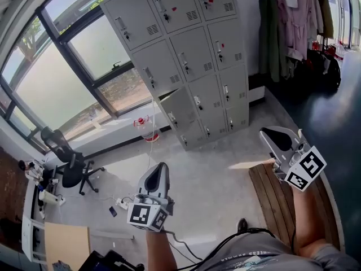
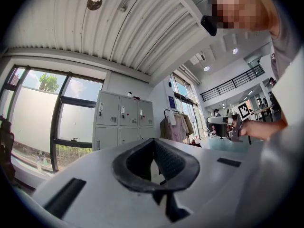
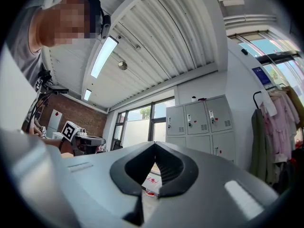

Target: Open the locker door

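A grey bank of lockers (image 1: 186,61) stands against the far wall, each small door with a handle and vent; it also shows in the left gripper view as lockers (image 2: 121,122) and in the right gripper view as lockers (image 3: 199,125). One low door in the left column (image 1: 179,110) seems to stand slightly out from the rest. My left gripper (image 1: 162,166) is held low, well short of the lockers, jaws shut on nothing (image 2: 153,140). My right gripper (image 1: 264,133) is off to the right, also far from the doors, jaws shut and empty (image 3: 155,144).
A clothes rack with hanging garments (image 1: 299,27) stands right of the lockers. A wooden bench (image 1: 276,202) lies under my right arm. An office chair (image 1: 70,162) and large windows (image 1: 62,78) are on the left. A power strip (image 1: 121,202) and cables lie on the floor.
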